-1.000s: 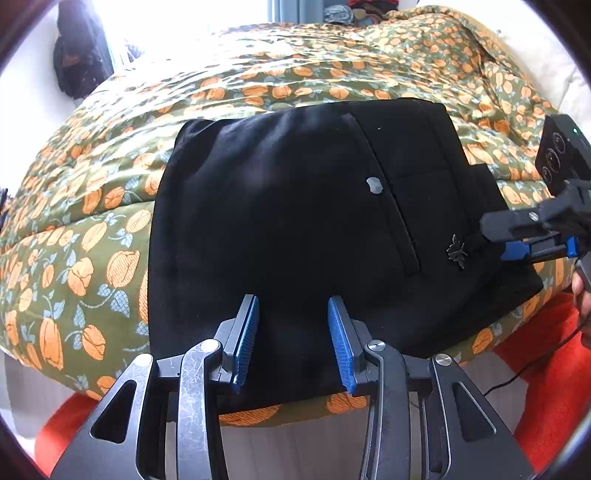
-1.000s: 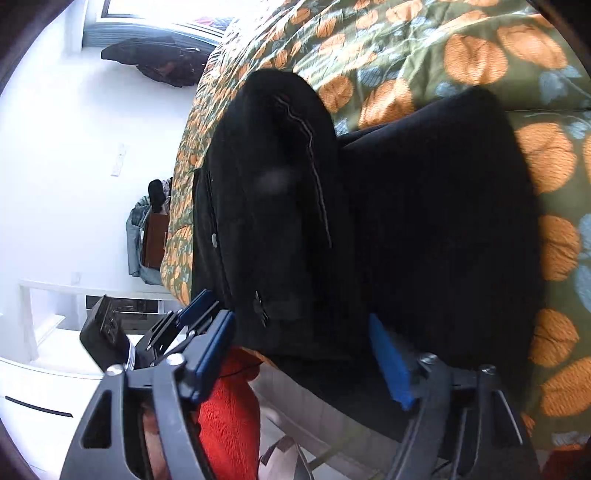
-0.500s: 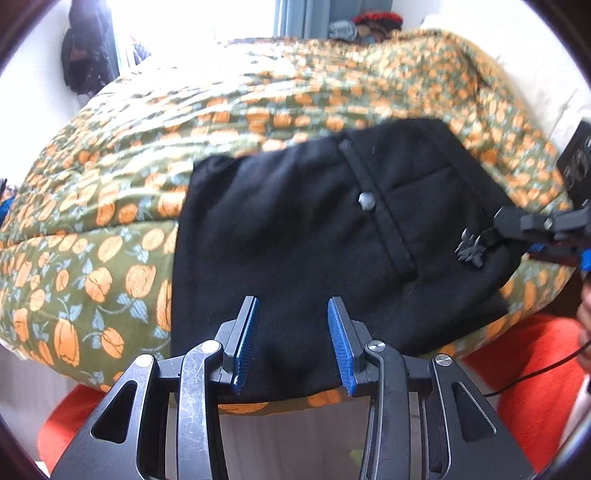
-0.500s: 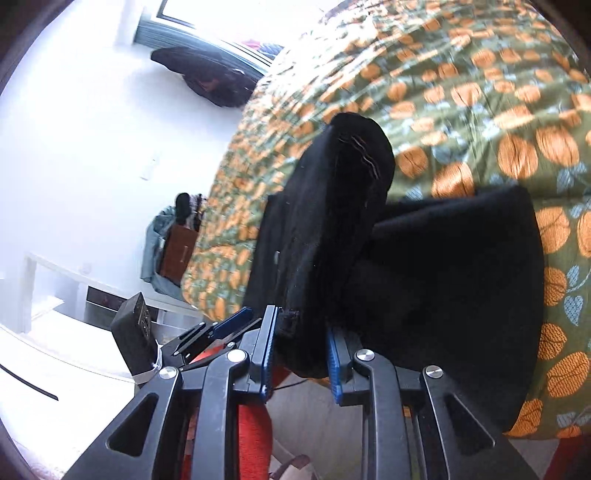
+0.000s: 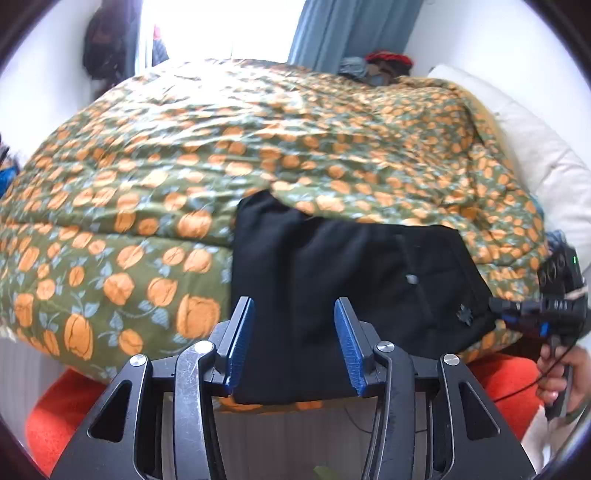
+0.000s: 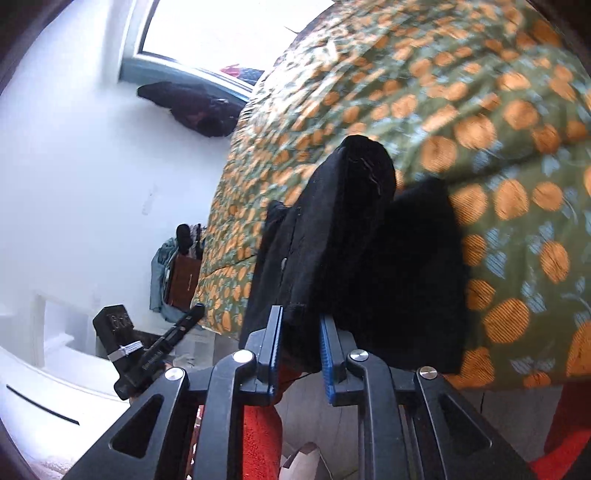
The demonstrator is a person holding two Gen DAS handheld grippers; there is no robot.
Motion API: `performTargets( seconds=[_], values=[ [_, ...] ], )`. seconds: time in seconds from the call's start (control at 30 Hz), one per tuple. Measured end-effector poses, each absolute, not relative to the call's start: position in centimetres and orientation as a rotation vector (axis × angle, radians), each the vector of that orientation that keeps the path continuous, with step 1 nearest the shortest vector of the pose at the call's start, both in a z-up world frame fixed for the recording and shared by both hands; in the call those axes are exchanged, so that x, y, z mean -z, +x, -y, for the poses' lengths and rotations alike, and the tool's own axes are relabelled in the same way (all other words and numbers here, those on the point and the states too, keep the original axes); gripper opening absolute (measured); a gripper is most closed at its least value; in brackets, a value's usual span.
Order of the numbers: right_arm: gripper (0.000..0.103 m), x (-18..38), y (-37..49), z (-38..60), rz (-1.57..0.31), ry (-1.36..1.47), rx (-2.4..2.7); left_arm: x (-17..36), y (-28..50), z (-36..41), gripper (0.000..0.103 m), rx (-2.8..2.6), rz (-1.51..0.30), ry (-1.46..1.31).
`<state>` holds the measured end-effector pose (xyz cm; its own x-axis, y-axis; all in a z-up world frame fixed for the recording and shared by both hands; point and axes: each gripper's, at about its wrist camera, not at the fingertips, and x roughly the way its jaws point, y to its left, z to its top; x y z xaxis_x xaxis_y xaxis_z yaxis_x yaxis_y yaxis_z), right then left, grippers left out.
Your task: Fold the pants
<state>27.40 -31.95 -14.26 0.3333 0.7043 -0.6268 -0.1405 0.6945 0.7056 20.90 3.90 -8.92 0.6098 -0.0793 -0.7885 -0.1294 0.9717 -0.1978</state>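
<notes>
No text, label or number can be read; the marks on the black camera block [image 6: 117,322] are too blurred.

Two fisheye views in daylight, each ringed by a dark circular vignette, with straight lines bowing toward the edges. A window [image 5: 221,26] at the top of the left view is blown out to pure white. The patterned bed cover [image 6: 480,92] is smeared by motion blur. The black pants [image 5: 332,266] show almost no detail.
</notes>
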Motion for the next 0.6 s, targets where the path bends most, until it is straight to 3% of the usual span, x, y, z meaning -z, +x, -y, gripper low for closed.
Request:
performTargets(
  seconds=[0.2,0.47,0.6],
  values=[
    [0.016,20.0,27.6,34.5,-1.154,0.703,-0.524,10.9,21.5,-2.9,0.047,-0.041,-0.978,-0.206],
    [0.012,16.1,26.9,35.4,-1.053,0.746,-0.619,10.6,21.6,-1.9,0.047,-0.021,-0.977,-0.180],
    [0.011,18.4,27.8,35.7,-1.126,0.567,-0.482,11.8,22.5,-1.0,0.047,-0.020,-1.022,-0.149]
  ],
)
